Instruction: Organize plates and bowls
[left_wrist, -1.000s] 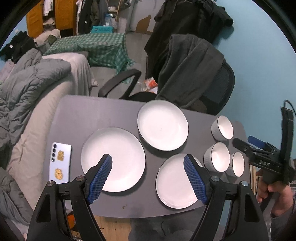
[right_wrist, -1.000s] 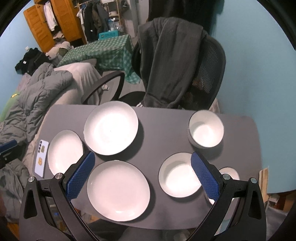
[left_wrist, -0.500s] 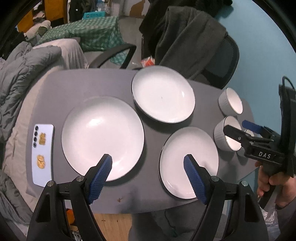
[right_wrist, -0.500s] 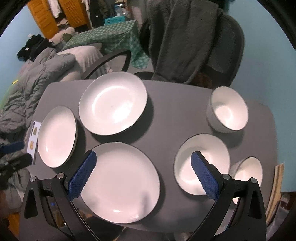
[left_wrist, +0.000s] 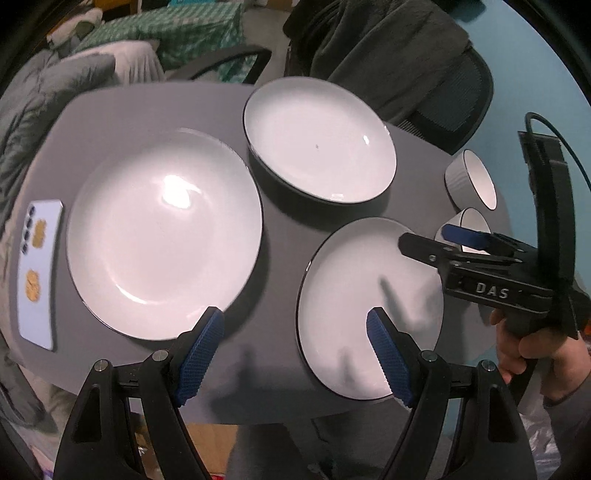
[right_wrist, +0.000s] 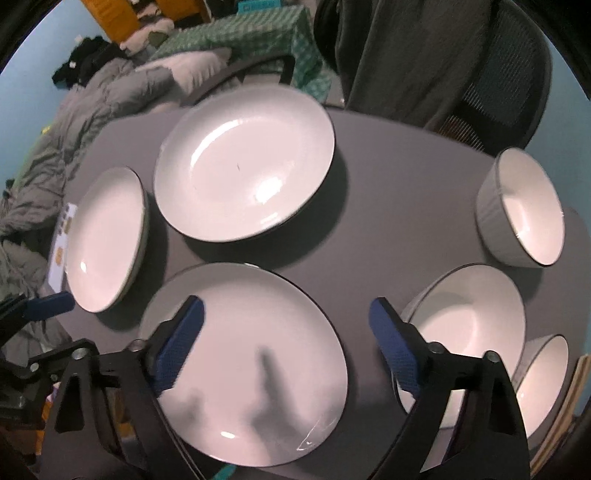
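Note:
Three white plates lie on the grey table (left_wrist: 147, 110): a left plate (left_wrist: 164, 236), a far plate (left_wrist: 319, 140) and a near plate (left_wrist: 369, 310). My left gripper (left_wrist: 293, 325) hangs open over the bare strip between the left and near plates. My right gripper (right_wrist: 287, 314) hovers over the right part of the near plate (right_wrist: 245, 362). Its jaws are closing with nothing pressed between them. To its right stand three white bowls: far (right_wrist: 521, 206), middle (right_wrist: 465, 325) and near (right_wrist: 543, 373). The right gripper (left_wrist: 458, 236) also shows in the left wrist view, above the bowls.
A phone (left_wrist: 38, 273) lies at the table's left edge. An office chair draped with a dark garment (right_wrist: 424, 55) stands behind the table. A bed with grey bedding (right_wrist: 92, 103) runs along the left. A person's hand (left_wrist: 528, 343) holds the right gripper.
Both grippers have sunk toward the table, so plates and bowls look larger. The right gripper's fingers have drawn slightly closer together. The left gripper's fingers stand as wide as before.

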